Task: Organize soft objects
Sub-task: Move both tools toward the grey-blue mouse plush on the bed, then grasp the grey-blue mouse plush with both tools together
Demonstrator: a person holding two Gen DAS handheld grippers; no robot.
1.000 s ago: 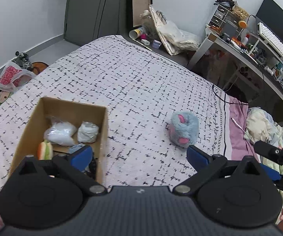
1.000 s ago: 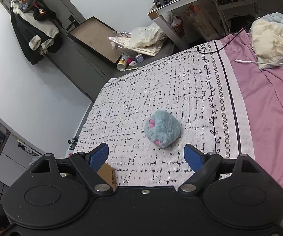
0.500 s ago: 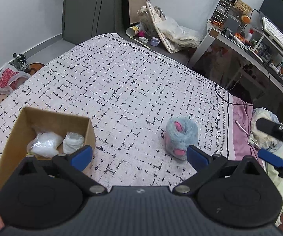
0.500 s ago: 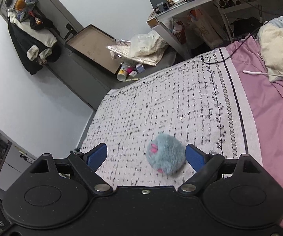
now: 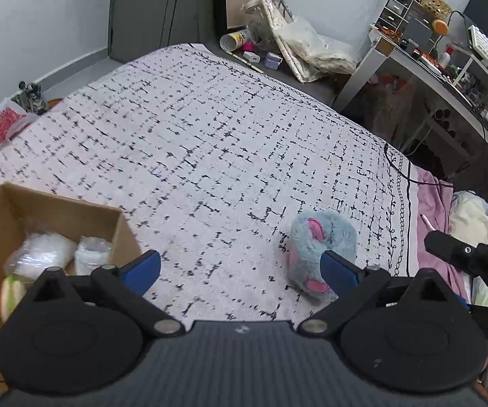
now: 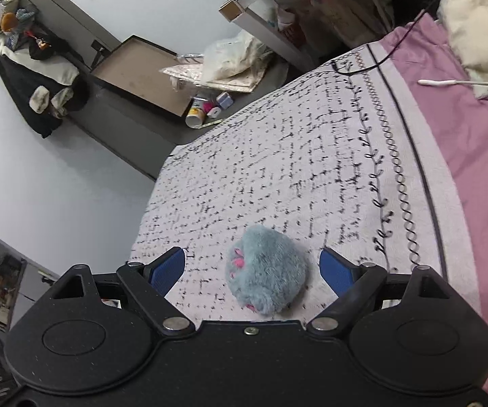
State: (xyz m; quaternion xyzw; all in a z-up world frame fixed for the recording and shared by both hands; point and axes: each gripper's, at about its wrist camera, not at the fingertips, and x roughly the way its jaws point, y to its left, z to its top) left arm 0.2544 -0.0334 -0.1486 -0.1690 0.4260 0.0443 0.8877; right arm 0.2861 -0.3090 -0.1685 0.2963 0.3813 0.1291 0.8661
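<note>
In the right wrist view, the right gripper [image 6: 252, 269] points down at a slant toward the bed, and its two blue pads [image 6: 167, 269] stand wide apart, so the claw is open and holds nothing. The round fluffy blue-grey plush toy with pink spots [image 6: 267, 269] lies on the white bed cover with black dash pattern [image 6: 295, 169], in the lower middle of this frame, between the two pads but touching neither of them; a gap of cover shows on each side. In the left wrist view, the left gripper [image 5: 240, 269] also tilts downward over the cover, and its blue fingers [image 5: 142, 268] are spread wide with only the bed cover between them, so this claw is open and empty too. The same plush toy [image 5: 318, 251] sits in the lower right part of this frame, partly behind the right-hand pad of the left gripper; whether it touches that pad I cannot tell. At the lower left of this frame stands an open brown cardboard box [image 5: 57, 203] on the cover, and inside it lie two clear plastic bags with white soft filling [image 5: 45, 254], side by side, and a rounded greenish thing at the box's near edge, too hidden to name. At the right edge, black parts of the right gripper [image 5: 461, 251] reach in over the pink sheet [image 5: 433, 210].
</note>
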